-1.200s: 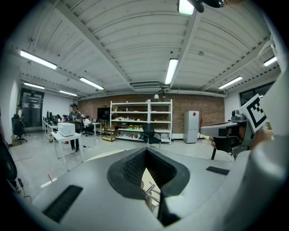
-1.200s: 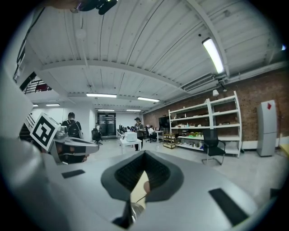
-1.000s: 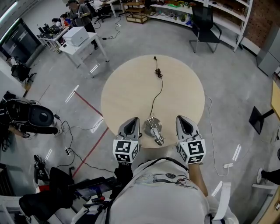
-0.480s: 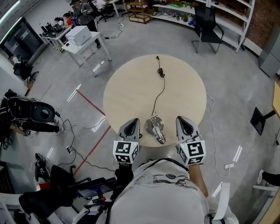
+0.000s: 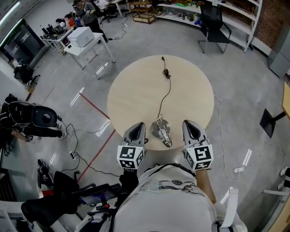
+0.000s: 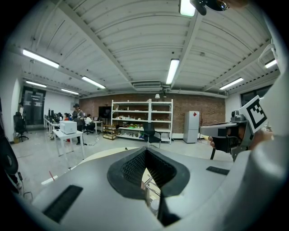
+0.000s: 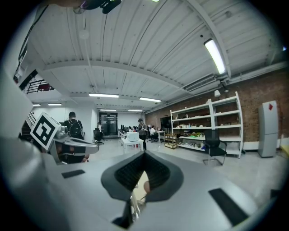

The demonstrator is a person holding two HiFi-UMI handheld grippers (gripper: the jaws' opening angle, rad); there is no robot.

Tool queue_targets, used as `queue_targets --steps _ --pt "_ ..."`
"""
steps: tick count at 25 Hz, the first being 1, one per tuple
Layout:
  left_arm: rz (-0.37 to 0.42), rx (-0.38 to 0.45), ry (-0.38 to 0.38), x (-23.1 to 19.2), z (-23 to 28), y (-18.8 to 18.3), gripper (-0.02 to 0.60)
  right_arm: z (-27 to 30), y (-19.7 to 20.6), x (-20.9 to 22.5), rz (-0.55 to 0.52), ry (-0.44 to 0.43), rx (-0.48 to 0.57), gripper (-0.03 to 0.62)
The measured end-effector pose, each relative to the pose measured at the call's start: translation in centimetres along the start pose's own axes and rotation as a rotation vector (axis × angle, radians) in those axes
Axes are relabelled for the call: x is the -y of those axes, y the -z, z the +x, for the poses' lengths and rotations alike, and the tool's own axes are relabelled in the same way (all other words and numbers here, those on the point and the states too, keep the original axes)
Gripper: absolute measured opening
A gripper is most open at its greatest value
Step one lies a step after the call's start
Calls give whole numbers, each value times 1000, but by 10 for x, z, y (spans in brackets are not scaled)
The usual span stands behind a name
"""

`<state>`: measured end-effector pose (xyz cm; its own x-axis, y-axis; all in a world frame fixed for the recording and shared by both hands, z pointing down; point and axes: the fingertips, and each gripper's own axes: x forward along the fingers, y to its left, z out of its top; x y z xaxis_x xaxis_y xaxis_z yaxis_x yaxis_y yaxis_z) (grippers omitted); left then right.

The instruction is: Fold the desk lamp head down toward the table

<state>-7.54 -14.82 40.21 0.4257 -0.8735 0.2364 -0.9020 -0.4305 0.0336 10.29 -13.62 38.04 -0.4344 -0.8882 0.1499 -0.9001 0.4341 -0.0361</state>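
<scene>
A small metal desk lamp (image 5: 160, 131) lies near the front edge of the round wooden table (image 5: 136, 86), its round base toward the table's middle and its arm toward me. Its black cord (image 5: 165, 93) runs to the far edge. My left gripper (image 5: 137, 125) hovers just left of the lamp with its jaws shut and empty. To the lamp's right my right gripper (image 5: 189, 123) is also shut and holds nothing. A sliver of the lamp (image 6: 151, 191) shows below the tips of my left gripper (image 6: 145, 149) in the left gripper view. My right gripper (image 7: 144, 154) points level across the room.
A black chair (image 5: 212, 26) and shelves (image 5: 213, 9) stand beyond the table. A white table with a box (image 5: 84, 38) and people are at the back left. Black bags (image 5: 31, 120), floor cables (image 5: 81, 133) and a red floor line (image 5: 93, 108) lie on the left.
The head view has shifted a little. Both grippers and the lamp keep their places.
</scene>
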Motion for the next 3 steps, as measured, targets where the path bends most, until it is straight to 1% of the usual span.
queue_targets --steps 3 --pt "3 -6 -5 2 -2 3 3 -4 2 0 6 3 -2 4"
